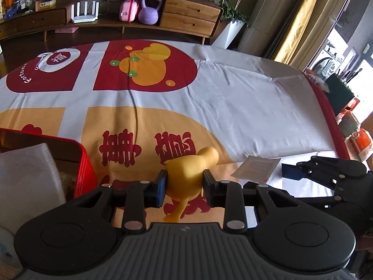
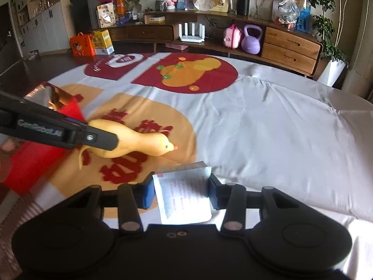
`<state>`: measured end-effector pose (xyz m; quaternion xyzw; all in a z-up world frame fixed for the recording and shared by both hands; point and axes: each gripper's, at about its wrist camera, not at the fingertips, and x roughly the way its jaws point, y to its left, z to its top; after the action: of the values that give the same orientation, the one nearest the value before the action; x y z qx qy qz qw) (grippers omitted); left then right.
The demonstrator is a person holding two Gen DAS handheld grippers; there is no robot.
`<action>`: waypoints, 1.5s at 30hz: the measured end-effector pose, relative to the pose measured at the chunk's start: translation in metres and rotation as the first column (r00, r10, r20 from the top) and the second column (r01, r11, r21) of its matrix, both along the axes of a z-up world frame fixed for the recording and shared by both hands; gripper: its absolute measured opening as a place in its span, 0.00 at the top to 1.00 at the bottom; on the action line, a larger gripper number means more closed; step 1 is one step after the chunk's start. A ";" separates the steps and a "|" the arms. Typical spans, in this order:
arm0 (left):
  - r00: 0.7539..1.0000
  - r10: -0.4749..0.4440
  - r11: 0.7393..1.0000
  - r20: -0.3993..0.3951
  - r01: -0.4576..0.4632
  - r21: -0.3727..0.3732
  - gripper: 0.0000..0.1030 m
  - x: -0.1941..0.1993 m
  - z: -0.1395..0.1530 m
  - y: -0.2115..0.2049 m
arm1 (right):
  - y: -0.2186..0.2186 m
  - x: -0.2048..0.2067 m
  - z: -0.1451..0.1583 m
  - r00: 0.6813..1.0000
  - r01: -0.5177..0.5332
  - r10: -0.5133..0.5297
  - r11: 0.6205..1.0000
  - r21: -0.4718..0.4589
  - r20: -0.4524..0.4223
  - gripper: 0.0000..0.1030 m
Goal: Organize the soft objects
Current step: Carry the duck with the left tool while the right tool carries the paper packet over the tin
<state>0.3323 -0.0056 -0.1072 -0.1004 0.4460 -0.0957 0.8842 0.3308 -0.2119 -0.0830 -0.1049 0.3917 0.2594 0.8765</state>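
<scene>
Left tool (image 1: 185, 184): pads pinching yellow rubber chicken (image 1: 186, 172), raised over patterned cloth (image 1: 233, 98) beside red box (image 1: 86, 165) at left. Right tool (image 2: 181, 192): pads closed on white packet (image 2: 186, 198) near surface's right side.

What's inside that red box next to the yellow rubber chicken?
The red box holds a folded white ribbed cloth, with something pale and fluffy beside it, too hidden to name. The cloth covers the rest, so the bottom cannot be seen.

Both wrist views angled down, close over shared printed cloth (image 1: 233, 93), rubber duck (image 2: 139, 142)
</scene>
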 end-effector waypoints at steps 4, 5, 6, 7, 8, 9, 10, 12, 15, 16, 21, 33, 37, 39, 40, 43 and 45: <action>1.000 0.004 1.000 0.002 -0.004 -0.009 0.76 -0.012 0.004 0.002 | 0.001 -0.018 0.013 1.000 -0.001 0.001 1.000 0.017 0.012 0.58; 1.000 0.005 1.000 0.005 -0.005 -0.010 0.77 -0.016 0.006 0.002 | 0.001 -0.022 0.016 1.000 -0.004 0.004 1.000 0.016 0.015 0.58; 1.000 0.003 1.000 0.007 -0.003 -0.012 0.78 -0.019 0.007 0.002 | 0.001 -0.026 0.019 1.000 -0.004 0.004 1.000 0.012 0.022 0.58; 1.000 0.002 1.000 0.011 -0.002 -0.013 0.78 -0.023 0.008 0.003 | 0.001 -0.030 0.022 1.000 -0.002 0.002 1.000 0.012 0.026 0.58; 1.000 0.000 1.000 0.014 0.000 -0.012 0.78 -0.028 0.010 0.003 | 0.000 -0.034 0.025 1.000 -0.004 0.004 1.000 0.019 0.025 0.58; 1.000 0.000 1.000 0.016 0.000 -0.011 0.78 -0.032 0.012 0.004 | -0.001 -0.038 0.028 1.000 -0.005 0.004 1.000 0.025 0.025 0.58; 1.000 0.004 1.000 0.020 -0.004 -0.012 0.78 -0.037 0.015 0.006 | -0.001 -0.042 0.032 1.000 -0.001 0.000 1.000 0.028 0.029 0.58; 0.999 0.005 1.000 0.032 -0.005 -0.019 0.78 -0.047 0.022 0.010 | -0.001 -0.050 0.039 1.000 -0.004 0.003 0.999 0.038 0.029 0.58; 0.998 0.024 0.999 0.057 -0.022 -0.030 0.78 -0.064 0.035 0.022 | 0.002 -0.065 0.051 0.999 -0.016 0.014 0.998 0.055 0.030 0.58; 0.998 0.032 0.999 0.061 -0.030 -0.035 0.78 -0.069 0.038 0.026 | 0.004 -0.070 0.055 0.999 -0.019 0.017 0.998 0.058 0.033 0.57; 0.994 0.069 0.997 0.079 -0.068 -0.025 0.78 -0.102 0.057 0.047 | 0.016 -0.091 0.071 0.998 -0.048 0.046 0.995 0.087 0.031 0.57; 0.978 0.153 0.988 0.140 -0.150 -0.029 0.78 -0.157 0.090 0.096 | 0.061 -0.127 0.098 0.990 -0.132 0.125 0.983 0.124 0.065 0.57; 0.970 0.185 0.983 0.160 -0.183 -0.027 0.78 -0.168 0.100 0.114 | 0.083 -0.133 0.102 0.985 -0.161 0.152 0.979 0.123 0.076 0.57; 0.966 0.195 0.981 0.169 -0.193 -0.028 0.78 -0.173 0.103 0.122 | 0.092 -0.135 0.103 0.983 -0.174 0.165 0.977 0.125 0.080 0.57; 0.964 0.200 0.980 0.175 -0.199 -0.024 0.78 -0.175 0.105 0.126 | 0.098 -0.136 0.103 0.982 -0.180 0.170 0.976 0.127 0.082 0.57; 0.960 0.211 0.977 0.186 -0.212 -0.015 0.78 -0.178 0.109 0.135 | 0.113 -0.137 0.102 0.979 -0.195 0.186 0.972 0.128 0.082 0.57; 0.956 0.221 0.975 0.193 -0.223 -0.010 0.78 -0.178 0.110 0.143 | 0.124 -0.137 0.101 0.977 -0.205 0.196 0.971 0.123 0.081 0.57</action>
<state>0.1542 0.1369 0.0032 -0.1346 0.3447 -0.0025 0.9290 0.1942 -0.0883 0.0177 -0.0949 0.3310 0.3680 0.8637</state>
